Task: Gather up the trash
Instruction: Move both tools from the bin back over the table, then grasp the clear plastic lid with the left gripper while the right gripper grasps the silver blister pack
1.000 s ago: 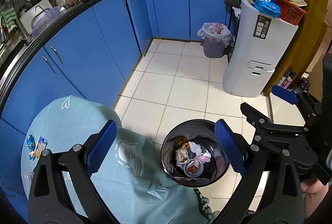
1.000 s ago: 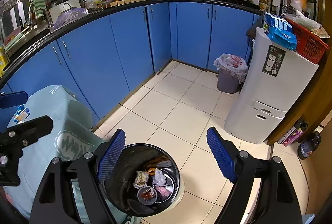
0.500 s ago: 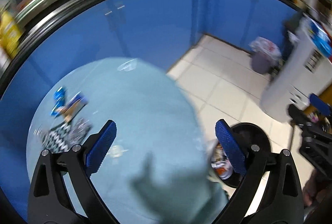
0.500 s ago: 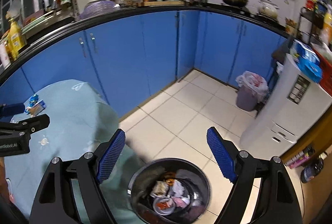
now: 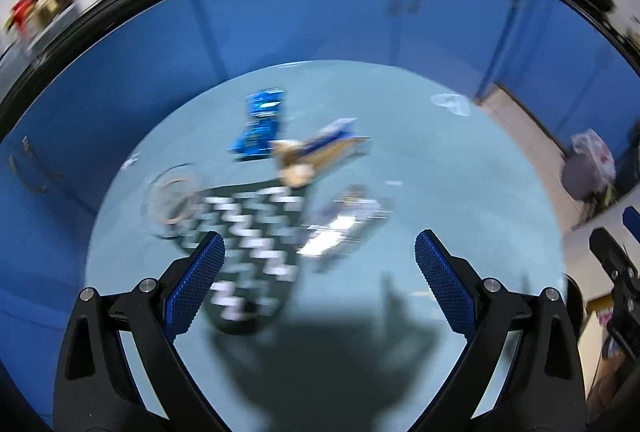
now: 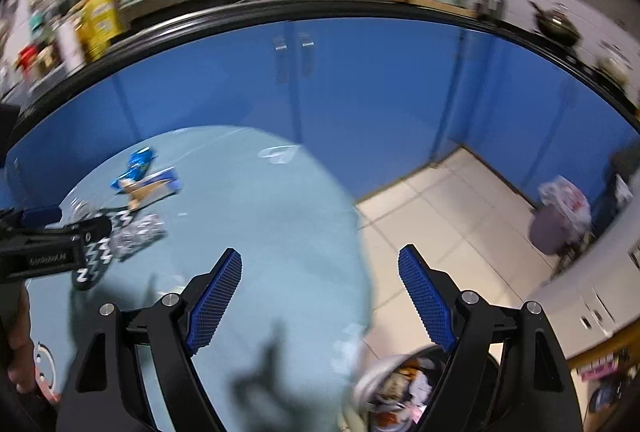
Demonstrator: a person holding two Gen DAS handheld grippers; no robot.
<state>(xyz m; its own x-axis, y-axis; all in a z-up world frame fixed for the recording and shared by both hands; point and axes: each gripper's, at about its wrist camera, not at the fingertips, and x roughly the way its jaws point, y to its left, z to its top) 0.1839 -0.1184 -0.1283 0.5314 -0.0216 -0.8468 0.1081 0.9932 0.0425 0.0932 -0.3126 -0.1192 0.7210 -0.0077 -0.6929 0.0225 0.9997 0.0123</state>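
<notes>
Scattered litter on a round counter (image 5: 460,192) draped in smooth pale teal cloth, all softened by motion blur. Crinkled blue foil wrapper (image 5: 262,124) toward the far side, glossy, folded on itself. Just beside it, touching or overlapping, a flat torn snack packet (image 5: 324,148) in tan and blue, with a pale crumpled lump at its near end. Nearer still, a silvery crumpled foil wrapper (image 5: 348,220), shiny and wrinkled. Left of that, a flat black sheet with white zigzag marks (image 5: 252,252), long and rounded at the near end, lying flush on the cloth. At its far-left corner, a clear round glassy piece (image 5: 172,200), too blurred to identify further.

Left hand-held gripper (image 5: 318,272) above the zigzag sheet and silver foil, black angular arms tipped with blue ribbed pads (image 5: 196,284), spread wide, nothing between them. Right hand-held gripper (image 6: 320,296) likewise spread and empty, over the near rim of the cloth where teal meets floor. Dark shadows of both tools cast on the fabric.

Below the right tool, partly hidden by its arm, a round black trash bin (image 6: 404,388) on the floor beside the counter, holding mixed paper and wrapper scraps. Beyond, glossy cream floor tiles (image 6: 448,224), smooth blue cabinet doors (image 6: 360,92) with small metal handles, a black worktop edge above. Against the far cabinets, a second bin (image 6: 556,224) lined with a white plastic bag.
</notes>
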